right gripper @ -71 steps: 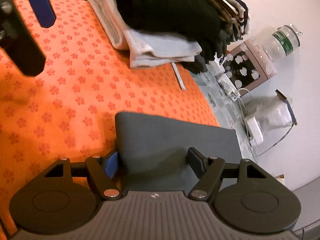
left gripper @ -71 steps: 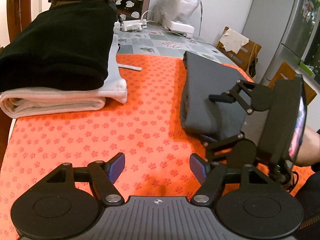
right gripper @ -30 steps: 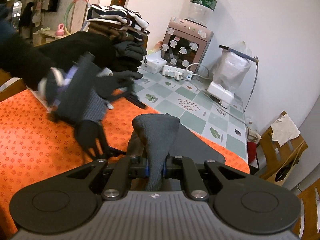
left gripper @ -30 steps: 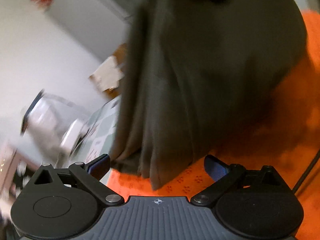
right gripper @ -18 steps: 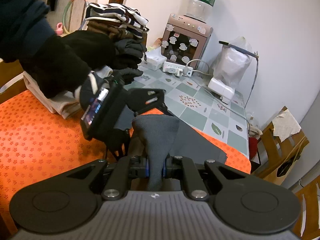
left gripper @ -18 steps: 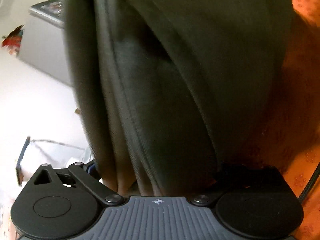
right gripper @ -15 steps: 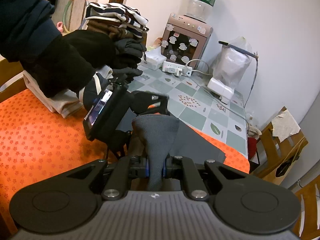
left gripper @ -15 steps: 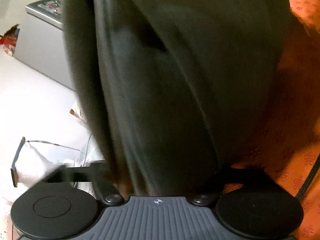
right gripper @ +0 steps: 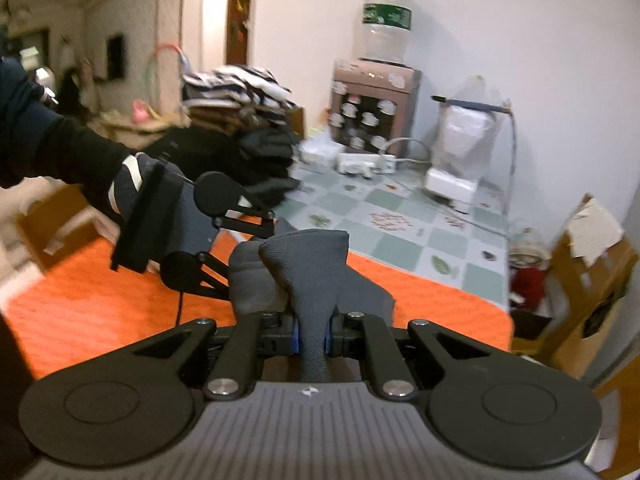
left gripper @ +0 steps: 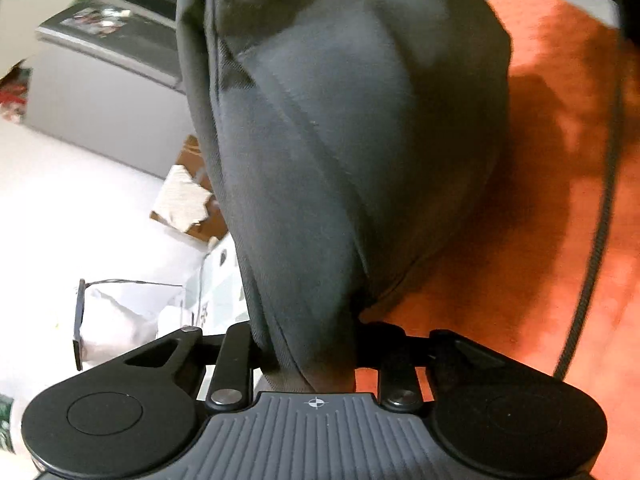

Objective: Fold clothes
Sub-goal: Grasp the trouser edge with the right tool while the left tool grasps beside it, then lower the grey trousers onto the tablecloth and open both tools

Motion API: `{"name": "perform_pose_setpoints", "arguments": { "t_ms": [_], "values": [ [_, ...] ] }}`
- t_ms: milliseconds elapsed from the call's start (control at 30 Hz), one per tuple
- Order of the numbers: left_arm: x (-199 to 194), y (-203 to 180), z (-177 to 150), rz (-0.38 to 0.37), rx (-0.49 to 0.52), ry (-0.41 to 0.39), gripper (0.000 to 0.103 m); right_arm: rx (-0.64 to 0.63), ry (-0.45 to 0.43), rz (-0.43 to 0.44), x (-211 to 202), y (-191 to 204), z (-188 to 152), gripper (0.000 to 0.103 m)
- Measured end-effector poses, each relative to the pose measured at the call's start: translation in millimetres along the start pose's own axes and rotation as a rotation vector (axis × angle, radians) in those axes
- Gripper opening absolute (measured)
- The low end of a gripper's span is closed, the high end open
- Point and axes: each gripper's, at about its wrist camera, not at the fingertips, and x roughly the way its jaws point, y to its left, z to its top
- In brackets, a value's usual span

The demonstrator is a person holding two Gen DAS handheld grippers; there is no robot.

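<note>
No writing can be read in either view. The water bottle (right gripper: 387,20) carries a green label and the dispenser cabinet (right gripper: 372,114) is dotted with stickers, but all are too blurred to make out.

We see warm indoor light, with the white wall (left gripper: 60,208) overexposed in the left view. The grey garment (left gripper: 340,140) casts a dark shadow on the orange cloth (left gripper: 560,160). Motion blur softens both views; fisheye distortion bends and darkens the edges.

A water dispenser (right gripper: 374,104) stands behind the tiled table (right gripper: 384,220), beside a white power strip (right gripper: 366,162)
</note>
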Motion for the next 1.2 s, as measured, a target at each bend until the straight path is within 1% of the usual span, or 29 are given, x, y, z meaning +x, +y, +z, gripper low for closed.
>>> {"name": "perform_pose_setpoints", "arguments": {
  "t_ms": [67,167,233,300,333,367,433,500,600,667,733,833,933,967,1067,1100,1167,1200],
  "values": [
    [-24,7,6,-0.051,0.030,0.027,0.026,0.021,-0.018,0.073,-13,-7,3,0.012],
    [-62,23,15,-0.149,0.079,0.072,0.026,0.098,-0.046,0.207,-27,-22,8,0.012],
    [-80,40,22,-0.249,0.085,0.114,0.025,0.162,-0.071,0.288,-34,-34,10,0.012],
    [-83,55,29,-0.320,0.077,0.150,0.025,0.231,-0.094,0.344,-36,-45,8,0.012],
    [-80,61,31,-0.339,0.079,0.159,0.026,0.266,-0.104,0.365,-36,-51,6,0.012],
    [-72,66,32,-0.362,0.073,0.167,0.026,0.302,-0.113,0.384,-36,-57,4,0.012],
    [-49,67,30,-0.390,0.057,0.162,0.027,0.376,-0.115,0.392,-29,-73,-7,0.012],
    [-26,59,34,-0.407,0.048,0.149,0.028,0.454,-0.101,0.368,-20,-89,-22,0.012],
    [25,64,34,-0.411,0.052,0.126,0.029,0.567,-0.078,0.300,-6,-114,-46,0.012],
    [52,66,39,-0.407,0.029,0.112,0.034,0.638,-0.081,0.251,0,-130,-60,0.012],
    [76,74,43,-0.406,-0.003,0.104,0.041,0.700,-0.096,0.207,5,-146,-73,0.012],
    [106,98,45,-0.397,-0.079,0.106,0.046,0.726,-0.108,0.129,15,-168,-85,0.012],
    [113,123,45,-0.378,-0.200,0.101,0.050,0.755,-0.101,0.073,29,-192,-98,0.012],
    [108,125,44,-0.368,-0.253,0.105,0.050,0.765,-0.092,0.053,35,-201,-104,0.012],
    [89,133,25,-0.314,-0.435,0.114,0.052,0.810,-0.059,0.004,52,-224,-124,0.011],
    [82,135,18,-0.289,-0.511,0.117,0.053,0.831,-0.042,-0.008,59,-231,-130,0.011],
    [65,137,7,-0.235,-0.653,0.120,0.057,0.877,-0.011,-0.037,71,-243,-147,0.011],
    [52,131,2,-0.208,-0.716,0.117,0.060,0.906,-0.002,-0.043,78,-248,-156,0.011]
  ]
}}
